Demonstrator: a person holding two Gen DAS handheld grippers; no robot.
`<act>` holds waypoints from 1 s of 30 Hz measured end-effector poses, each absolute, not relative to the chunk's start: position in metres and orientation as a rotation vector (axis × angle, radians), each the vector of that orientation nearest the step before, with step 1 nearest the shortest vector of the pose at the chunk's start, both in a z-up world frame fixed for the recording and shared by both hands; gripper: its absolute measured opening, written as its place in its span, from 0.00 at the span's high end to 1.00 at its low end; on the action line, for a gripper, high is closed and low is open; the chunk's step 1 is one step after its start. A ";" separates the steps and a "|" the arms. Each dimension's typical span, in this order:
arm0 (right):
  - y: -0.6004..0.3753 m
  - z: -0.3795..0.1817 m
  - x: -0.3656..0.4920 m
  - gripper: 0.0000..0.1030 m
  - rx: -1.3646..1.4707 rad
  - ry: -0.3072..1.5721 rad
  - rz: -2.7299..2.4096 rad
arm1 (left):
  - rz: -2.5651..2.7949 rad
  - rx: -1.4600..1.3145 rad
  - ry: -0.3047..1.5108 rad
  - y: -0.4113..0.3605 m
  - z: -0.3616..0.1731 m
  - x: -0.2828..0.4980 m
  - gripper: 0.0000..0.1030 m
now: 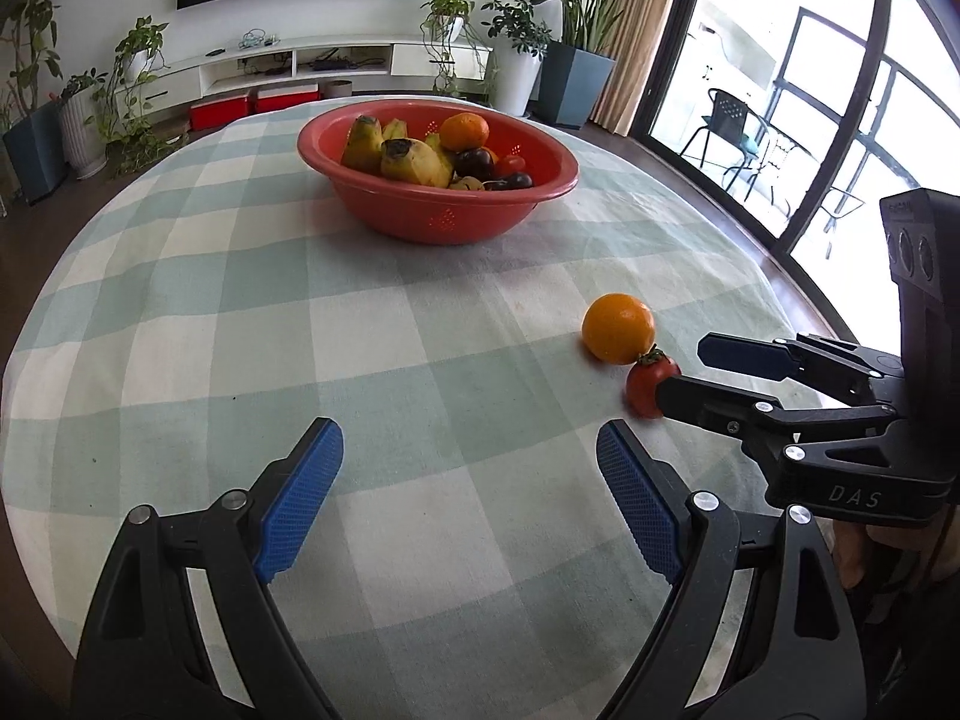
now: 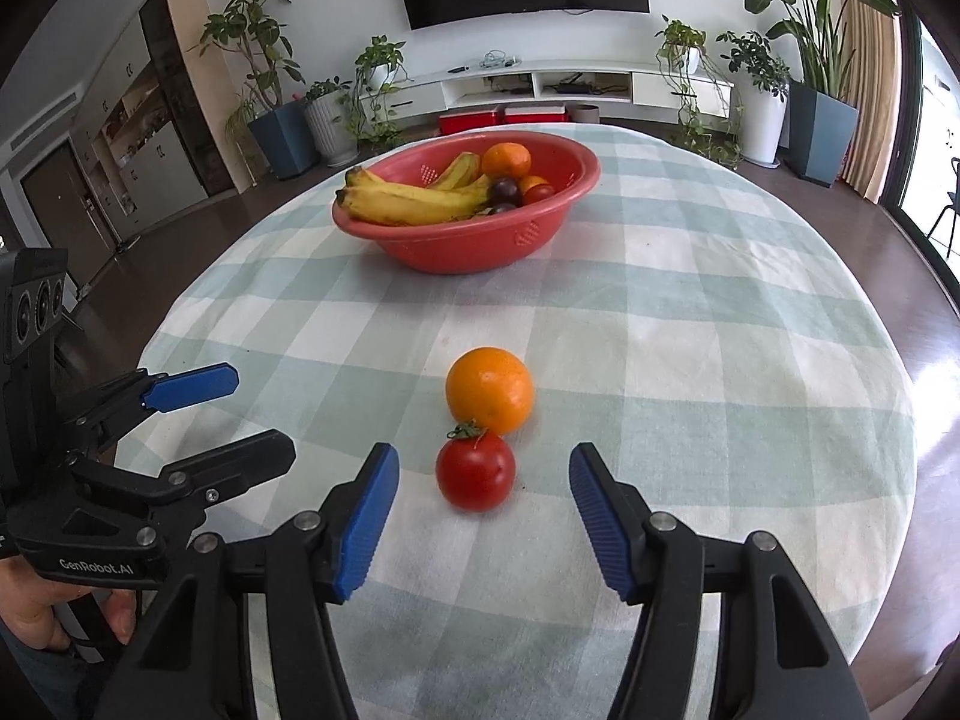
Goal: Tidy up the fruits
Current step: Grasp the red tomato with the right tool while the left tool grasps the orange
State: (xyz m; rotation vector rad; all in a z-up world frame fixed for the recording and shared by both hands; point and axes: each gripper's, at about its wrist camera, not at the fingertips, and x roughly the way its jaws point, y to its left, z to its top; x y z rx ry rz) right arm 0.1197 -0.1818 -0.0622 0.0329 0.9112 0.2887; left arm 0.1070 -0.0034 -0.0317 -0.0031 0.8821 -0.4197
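Left tongs (image 1: pixel 470 498) spread wide over bare checked cloth, nothing between the blue pads (image 1: pixel 298 501). Right tongs (image 2: pixel 483 519) parted somewhat less, also empty, lined up on the tomato (image 2: pixel 475 469) just ahead of the tips. Behind it and touching it, the loose orange (image 2: pixel 489 389). Farther back, well apart from both, the red bowl (image 2: pixel 528 234) on the bench (image 2: pixel 750 312), already loaded with bananas (image 2: pixel 414 201), another orange, dark plums and a small red fruit.

Step in hand, by the look of it: picking up the tomato for the bowl. Best done by bringing the right tongs forward until the pads flank the widest part of the fruit, below the green stalk. Closing gently, since a ripe tomato will likely bruise or split under a hard squeeze. Worth lifting straight up before swinging toward the bowl, so that the orange resting against it is not sent rolling toward the bench edge. Left tongs free to take the orange afterwards.

From the left wrist: the right tongs seen side-on, one finger partly covering the tomato (image 1: pixel 645 387), plus the balcony doors and a chair outside. From the right wrist: the tomato whole and centred in the gap, the full length of the bananas, and a hand (image 2: pixel 36 606) gripping the left tool's handle, hidden in the other view.
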 end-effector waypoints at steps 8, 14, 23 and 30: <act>-0.174 -0.078 0.128 0.53 -0.004 0.947 0.290 | -0.425 -0.044 0.843 0.002 -0.029 0.106 0.01; -0.172 -0.080 0.128 0.60 -0.025 0.936 0.297 | -0.422 -0.025 0.834 -0.001 -0.029 0.106 0.00; -0.183 -0.069 0.116 0.67 0.021 0.911 0.283 | -0.424 0.030 0.860 -0.020 -0.024 0.109 0.00; -0.212 -0.053 0.101 0.67 0.115 0.863 0.168 | -0.427 0.134 0.868 -0.064 -0.019 0.126 0.01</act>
